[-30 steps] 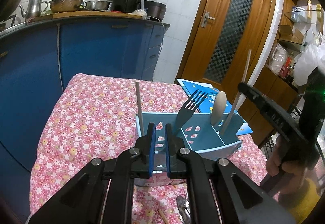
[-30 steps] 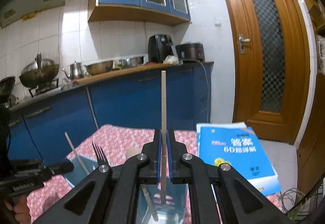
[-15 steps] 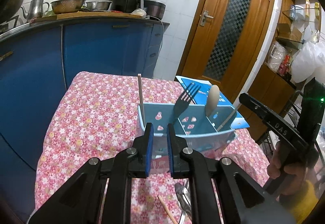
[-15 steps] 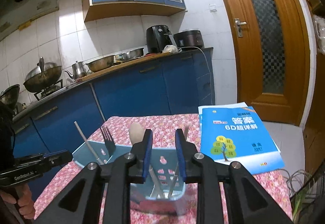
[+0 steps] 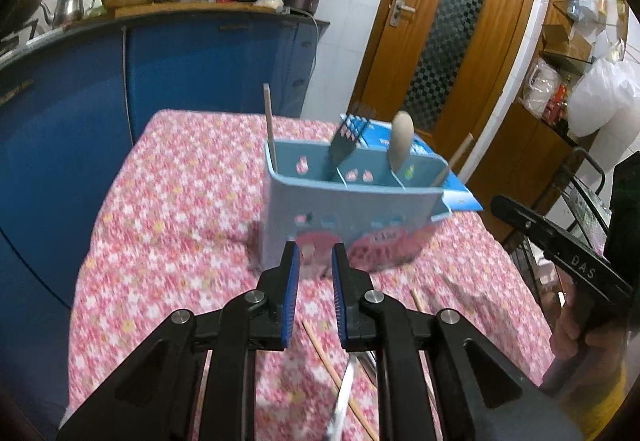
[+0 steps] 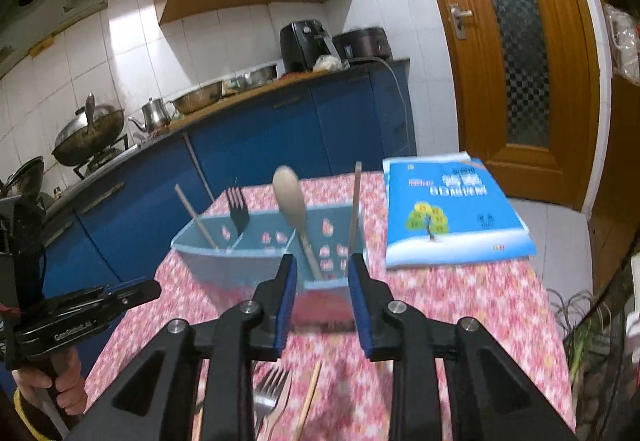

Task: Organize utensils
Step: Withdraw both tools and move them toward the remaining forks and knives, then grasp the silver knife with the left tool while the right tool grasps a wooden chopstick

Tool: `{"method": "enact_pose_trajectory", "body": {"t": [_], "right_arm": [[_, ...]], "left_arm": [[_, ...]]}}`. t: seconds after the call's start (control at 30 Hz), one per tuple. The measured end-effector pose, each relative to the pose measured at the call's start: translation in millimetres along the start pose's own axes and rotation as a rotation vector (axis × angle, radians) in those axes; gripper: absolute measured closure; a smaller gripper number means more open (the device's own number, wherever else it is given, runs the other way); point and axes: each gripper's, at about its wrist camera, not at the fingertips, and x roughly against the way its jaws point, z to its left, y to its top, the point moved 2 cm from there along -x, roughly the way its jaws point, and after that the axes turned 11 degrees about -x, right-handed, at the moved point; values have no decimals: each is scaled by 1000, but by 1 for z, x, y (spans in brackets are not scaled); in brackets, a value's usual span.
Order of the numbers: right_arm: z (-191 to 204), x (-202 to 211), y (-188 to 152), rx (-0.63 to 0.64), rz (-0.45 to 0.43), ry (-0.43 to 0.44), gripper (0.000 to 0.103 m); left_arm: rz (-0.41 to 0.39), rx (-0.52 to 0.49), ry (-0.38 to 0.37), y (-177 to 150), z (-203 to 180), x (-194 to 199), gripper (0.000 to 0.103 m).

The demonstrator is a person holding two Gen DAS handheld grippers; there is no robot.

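The right gripper (image 6: 322, 299) stands part open with nothing between its blue pads (image 6: 286, 305); its jaws have just been opening. The chopstick (image 6: 353, 207) now leans free in the near-right compartment of the caddy (image 6: 224, 261), clear of the pads. The left gripper (image 5: 314, 291) is open only a narrow gap, also empty, and its jaws have likewise been opening a little; it points at the caddy's front wall without touching it.

So the drop step looks finished and the hands are between items. In the caddy stand a second chopstick (image 5: 270, 129) at the far-left corner, a fork (image 5: 347, 139) in the next compartment and a spoon (image 5: 401, 137) beside it.

Still loose on the cloth, just below the grippers, lie another fork (image 6: 269, 397) and a chopstick (image 6: 309, 401); the left view shows a further stick and something shiny, possibly a spoon handle, though blur makes that uncertain. The next move calls for tipping a gripper down over one of these, widening the jaws and closing across its thin shaft, which lies flat on soft fabric and may slip.

The table (image 5: 168, 201) wears a pink floral cloth; a blue book (image 6: 452, 209) lies on it beyond the caddy. Around stand blue cabinets (image 5: 192, 69), a counter with kettle and bowls, white tiles and a wooden door (image 6: 516, 41).
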Motion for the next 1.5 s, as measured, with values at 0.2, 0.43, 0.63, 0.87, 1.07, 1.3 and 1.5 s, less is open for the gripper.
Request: {"method": "enact_pose_trajectory", "body": {"t": [0.2, 0.43, 0.63, 0.87, 1.07, 1.3, 1.5], "right_arm": [[-5, 7, -24, -29, 71, -6, 71], [-16, 16, -46, -54, 112, -15, 66], [-26, 23, -60, -64, 125, -26, 65], [-38, 32, -68, -79, 126, -23, 63], [-46, 36, -73, -97, 124, -8, 62], [-53, 34, -77, -113, 134, 1, 61], [-55, 32, -80, -119, 147, 3, 61]], "left_arm": [[73, 5, -34, -22, -16, -4, 88], [149, -7, -67, -44, -41, -9, 87], [209, -14, -89, -55, -60, -16, 87], [298, -16, -117, -68, -78, -24, 87], [360, -4, -79, -75, -85, -37, 87], [384, 33, -71, -75, -84, -53, 87], [360, 21, -47, -70, -91, -69, 87]]}}
